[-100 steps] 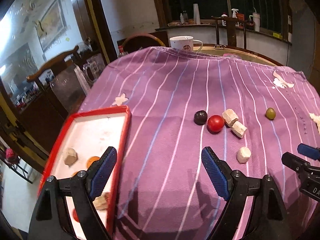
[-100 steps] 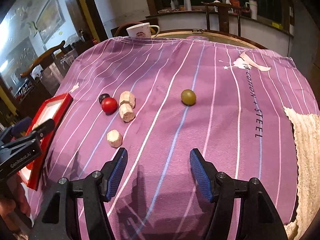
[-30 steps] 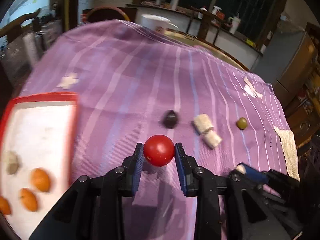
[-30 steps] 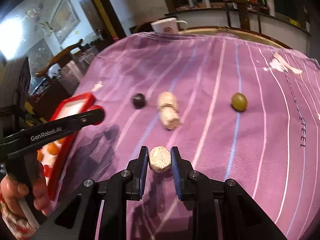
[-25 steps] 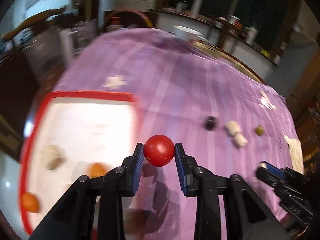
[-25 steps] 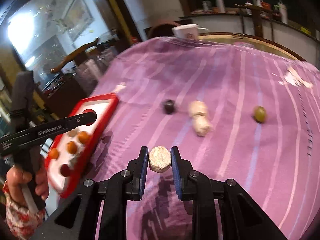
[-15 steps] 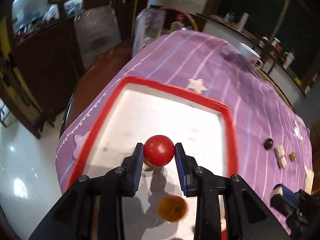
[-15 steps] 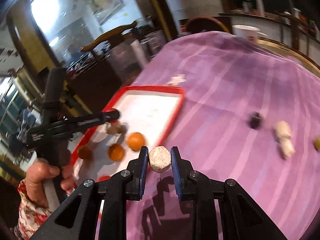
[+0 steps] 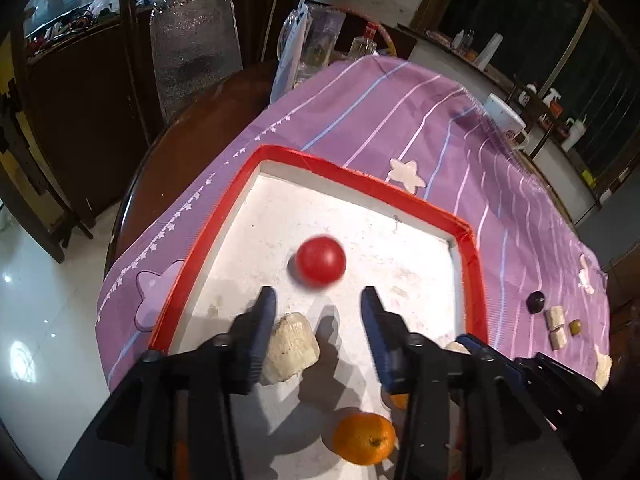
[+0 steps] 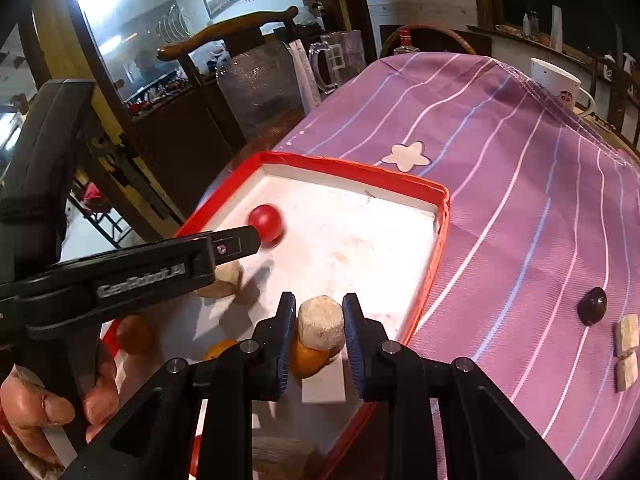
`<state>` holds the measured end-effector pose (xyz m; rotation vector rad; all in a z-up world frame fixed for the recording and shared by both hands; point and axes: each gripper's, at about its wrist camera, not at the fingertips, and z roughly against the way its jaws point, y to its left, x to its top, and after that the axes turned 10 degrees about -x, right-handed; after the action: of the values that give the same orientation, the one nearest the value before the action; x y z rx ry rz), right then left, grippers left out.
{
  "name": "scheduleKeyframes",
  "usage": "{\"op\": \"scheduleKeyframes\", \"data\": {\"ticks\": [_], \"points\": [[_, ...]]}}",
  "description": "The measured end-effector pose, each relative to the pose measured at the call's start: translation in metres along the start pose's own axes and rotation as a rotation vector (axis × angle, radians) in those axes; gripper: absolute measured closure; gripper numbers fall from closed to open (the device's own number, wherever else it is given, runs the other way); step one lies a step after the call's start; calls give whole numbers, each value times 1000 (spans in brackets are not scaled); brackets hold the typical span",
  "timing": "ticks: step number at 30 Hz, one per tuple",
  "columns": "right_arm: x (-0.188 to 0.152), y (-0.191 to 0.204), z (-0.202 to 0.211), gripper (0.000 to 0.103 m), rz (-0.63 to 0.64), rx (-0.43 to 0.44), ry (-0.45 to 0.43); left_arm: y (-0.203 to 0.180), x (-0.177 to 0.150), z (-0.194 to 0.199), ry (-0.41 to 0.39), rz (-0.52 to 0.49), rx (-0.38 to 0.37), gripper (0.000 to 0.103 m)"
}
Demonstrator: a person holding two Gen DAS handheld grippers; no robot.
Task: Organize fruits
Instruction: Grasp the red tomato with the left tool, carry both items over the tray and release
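A: Tomato point(image 9: 320, 261) first. It sits blurred on the white floor of the red-rimmed tray point(image 9: 352, 178), just beyond the left gripper point(image 9: 318, 308), whose jaws have just been opening and now stand apart with nothing between them. So the drop looks done on that side.

B: And the right gripper point(image 10: 320, 322)?

A: Clamped on a pale, rough chunk point(image 10: 321, 322), hanging over the tray's near half, above an orange fruit point(image 10: 308, 354). I judge the step in hand is the second delivery: the chunk is over the tray but not yet let go.

B: So what does the next move call for?

A: Parting the jaws so the chunk lands on bare tray floor, not on the orange fruit, which could send it rolling. The left gripper needs only to clear away from the tray.

B: Count what lies in the tray.

A: One tomato, one pale chunk point(image 9: 290, 342) beside the left jaw, and at least three orange fruits, counted in the right view; one point(image 9: 364, 438) shows whole in the left view. Something reddish at the tray's near edge is too hidden to name.

B: And outside the tray?

A: On the purple striped cloth point(image 10: 520, 184) covering the table, well apart from the tray: one dark round fruit point(image 10: 592, 306), two pale chunks point(image 10: 626, 336) touching each other, and one small green fruit point(image 9: 575, 326) just beside them.
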<state>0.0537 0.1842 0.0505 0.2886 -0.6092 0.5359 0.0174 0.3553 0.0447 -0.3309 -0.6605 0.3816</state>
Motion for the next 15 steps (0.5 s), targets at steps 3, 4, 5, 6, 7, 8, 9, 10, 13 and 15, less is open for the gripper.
{"op": "scheduleKeyframes", "data": {"ticks": [3,4,5,6,7,8,9,10,13,15], "points": [[1,-8,8,76,-32,2,-16,-2,-4,16,-28,19,-21,50],[1,-11,12,76,-50,9,-20,-4,-6,22,-37,22,-26,45],[0,-18,17,76,-81,20,-25,-6,-8,27,-46,22,-31,41],[-1,-22,22,76,-100,29,-28,-9,-11,34,-60,18,-34,39],[-4,-27,28,76,-122,44,-32,-13,-15,41,-74,11,-29,39],[-7,-34,34,76,-146,52,-37,-18,-20,48,-88,0,-21,38],[-11,-41,41,76,-168,56,-43,-22,-24,54,-99,-7,-20,38],[-14,-48,48,76,-190,61,-48,-24,-28,59,-107,-11,-20,37],[-29,-70,70,76,-257,69,-61,-39,-46,75,-134,-24,-17,34],[-44,-85,89,76,-301,64,-71,-51,-59,80,-140,-49,-17,33]]}}
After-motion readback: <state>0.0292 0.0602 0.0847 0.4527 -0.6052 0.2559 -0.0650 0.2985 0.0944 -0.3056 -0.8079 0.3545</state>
